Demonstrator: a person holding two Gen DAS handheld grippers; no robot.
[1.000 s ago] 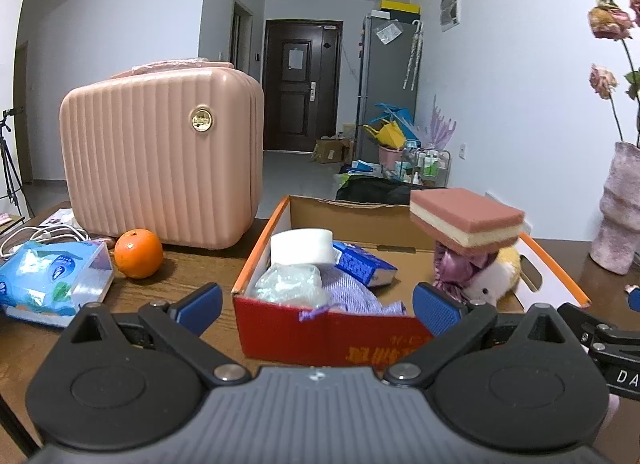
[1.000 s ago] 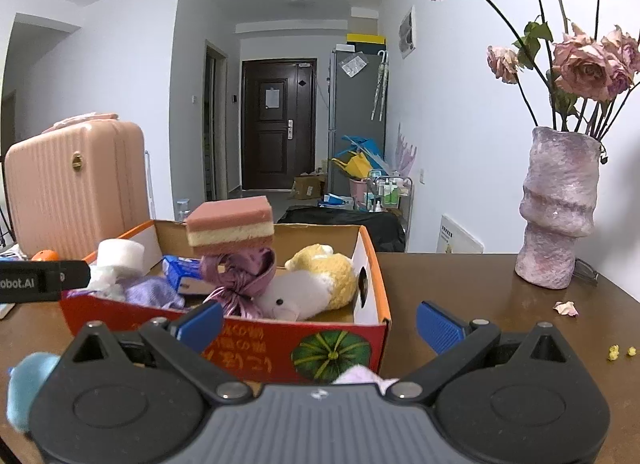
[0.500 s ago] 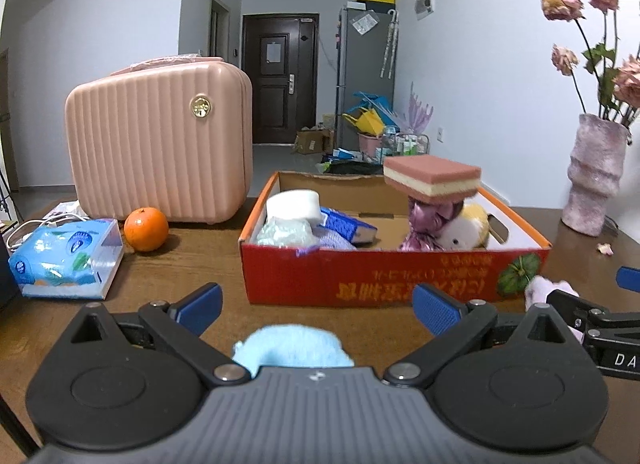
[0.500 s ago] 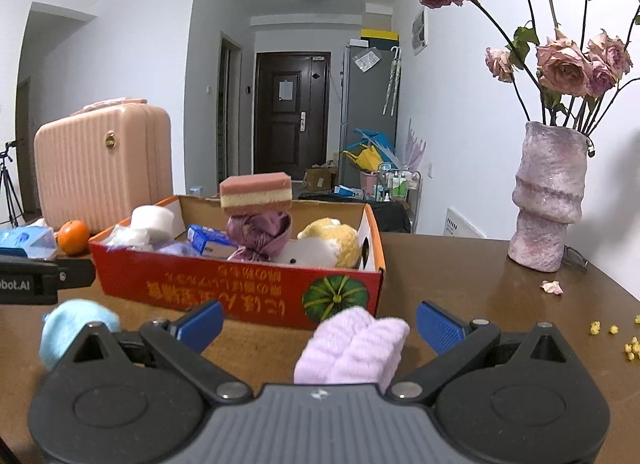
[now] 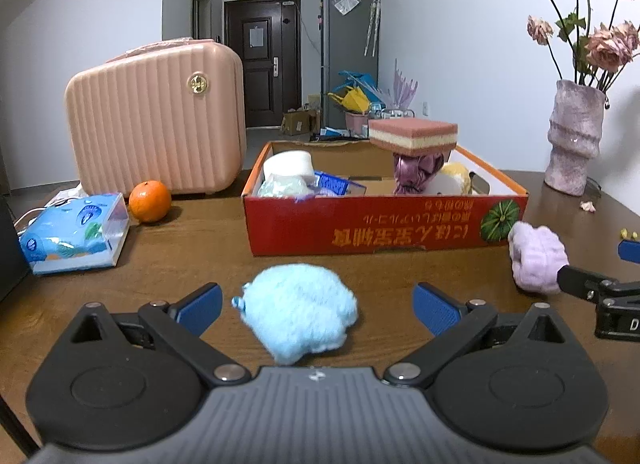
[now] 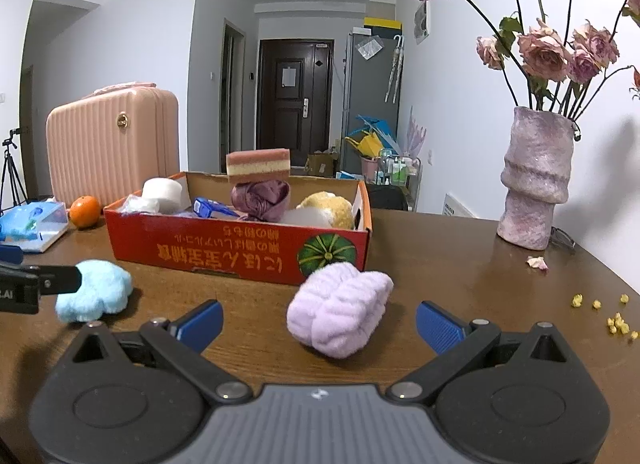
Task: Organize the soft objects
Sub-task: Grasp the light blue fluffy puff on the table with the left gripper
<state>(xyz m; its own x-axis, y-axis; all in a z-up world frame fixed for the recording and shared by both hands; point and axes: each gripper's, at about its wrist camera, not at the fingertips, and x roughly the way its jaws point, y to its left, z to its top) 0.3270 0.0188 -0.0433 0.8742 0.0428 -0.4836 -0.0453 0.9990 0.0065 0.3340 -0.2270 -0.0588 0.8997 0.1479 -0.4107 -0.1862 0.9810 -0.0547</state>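
Left tongs (image 5: 318, 308): spread wide, nothing clamped. A blue fluffy ball (image 5: 298, 312) lies on the table (image 5: 188, 256) between the two blue pads, touching neither.

Right tongs (image 6: 319, 322): spread wide, nothing clamped. A lilac fluffy roll (image 6: 340, 310) lies on the table between its pads, touching neither. In the right wrist view, the tip of the left tongs overlaps the blue ball at the left edge.

Both soft items lie outside the red box (image 6: 240, 254), near its front wall; the lilac roll is in front of the corner with the pumpkin print.

Box contents: a white roll (image 6: 164, 192), a blue packet (image 6: 212, 208), a purple cloth bundle (image 6: 260, 198) with a layered sponge (image 6: 258, 162) on top, and a yellow-white plush (image 6: 324, 210).

Left of the box: an orange (image 5: 150, 195), a tissue pack (image 5: 74, 234) and a pink case (image 5: 156, 116). Right of it: a vase (image 6: 534, 180) with dried roses; yellow crumbs (image 6: 612, 314) lie on the table.
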